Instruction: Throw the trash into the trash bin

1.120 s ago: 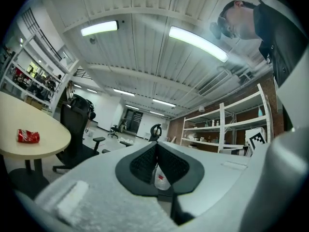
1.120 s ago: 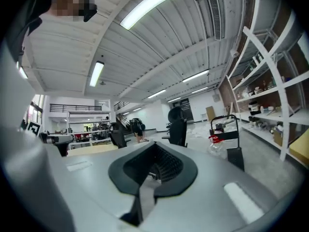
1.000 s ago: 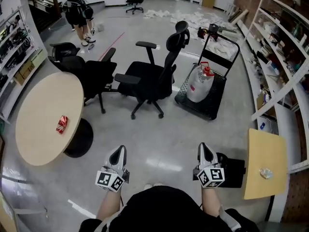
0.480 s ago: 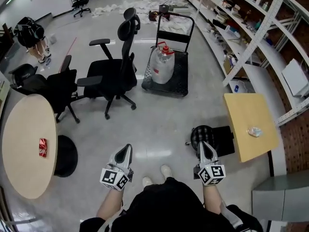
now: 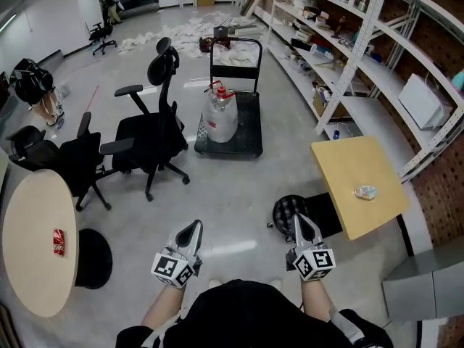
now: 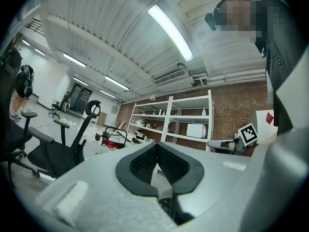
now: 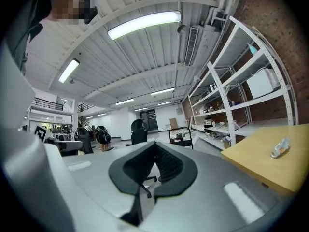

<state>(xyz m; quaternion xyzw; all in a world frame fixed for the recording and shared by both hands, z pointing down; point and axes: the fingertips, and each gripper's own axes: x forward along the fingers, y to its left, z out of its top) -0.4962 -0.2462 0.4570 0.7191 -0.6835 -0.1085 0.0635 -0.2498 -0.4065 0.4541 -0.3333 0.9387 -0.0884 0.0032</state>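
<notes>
A crumpled pale piece of trash (image 5: pixel 365 192) lies on the square wooden table (image 5: pixel 341 165) at the right; the right gripper view shows the same trash (image 7: pixel 280 148) on the table top (image 7: pixel 256 156). A red can (image 5: pixel 58 241) lies on the round table (image 5: pixel 29 267) at the left. A black round bin (image 5: pixel 288 210) stands on the floor by the square table. My left gripper (image 5: pixel 190 232) and right gripper (image 5: pixel 299 223) are held low in front of me, both shut and empty. The right one's tip is just below the bin. The pads meet in both gripper views (image 6: pixel 157 144) (image 7: pixel 155 144).
Two black office chairs (image 5: pixel 148 133) (image 5: pixel 61 158) stand between the round table and a black cart (image 5: pixel 232 125) carrying a water jug (image 5: pixel 220 118). White shelving (image 5: pixel 362 56) runs along the right wall. A grey cabinet (image 5: pixel 420 288) is at the lower right.
The view has swung to the right: the square table and bin now sit closer to centre, and the round table has slid to the left edge. Both grippers stay shut and empty.
</notes>
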